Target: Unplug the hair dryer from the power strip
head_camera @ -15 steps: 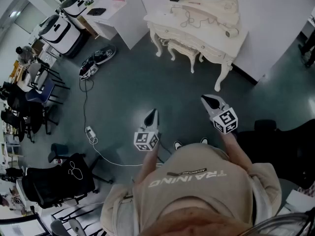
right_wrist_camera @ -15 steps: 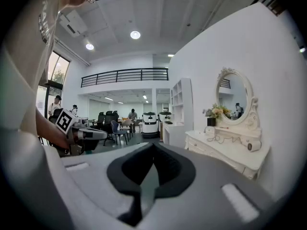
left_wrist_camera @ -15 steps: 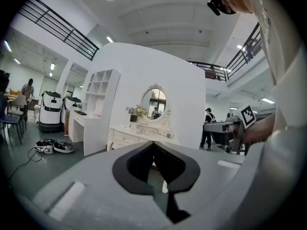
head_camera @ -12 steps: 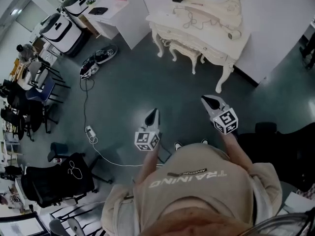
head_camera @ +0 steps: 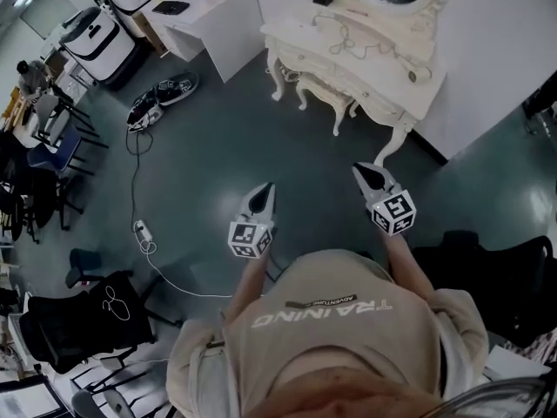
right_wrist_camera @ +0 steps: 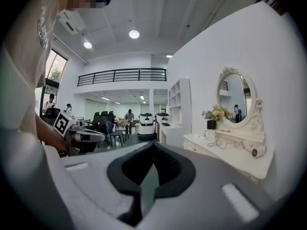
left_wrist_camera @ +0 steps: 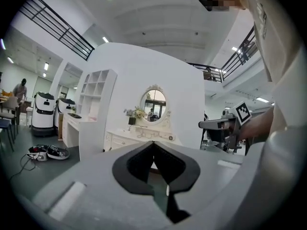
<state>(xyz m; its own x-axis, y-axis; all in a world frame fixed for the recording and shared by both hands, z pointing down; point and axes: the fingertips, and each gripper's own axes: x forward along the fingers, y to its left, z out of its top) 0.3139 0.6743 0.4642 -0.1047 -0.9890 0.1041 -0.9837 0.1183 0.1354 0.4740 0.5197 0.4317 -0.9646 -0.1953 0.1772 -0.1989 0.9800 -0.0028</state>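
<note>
White dressing table (head_camera: 348, 70) stands against the wall, well ahead of the person. Left gripper (head_camera: 260, 198) and right gripper (head_camera: 371, 178) are over the floor, jaws pressed together (both empty). Hair dryer (head_camera: 418, 75) lies at the table's right end, its cord (head_camera: 348, 37) looped across the top.

head: overhead, steeply down | gripper views: level, far | shared: dressing table (head_camera: 374, 75)
</note>
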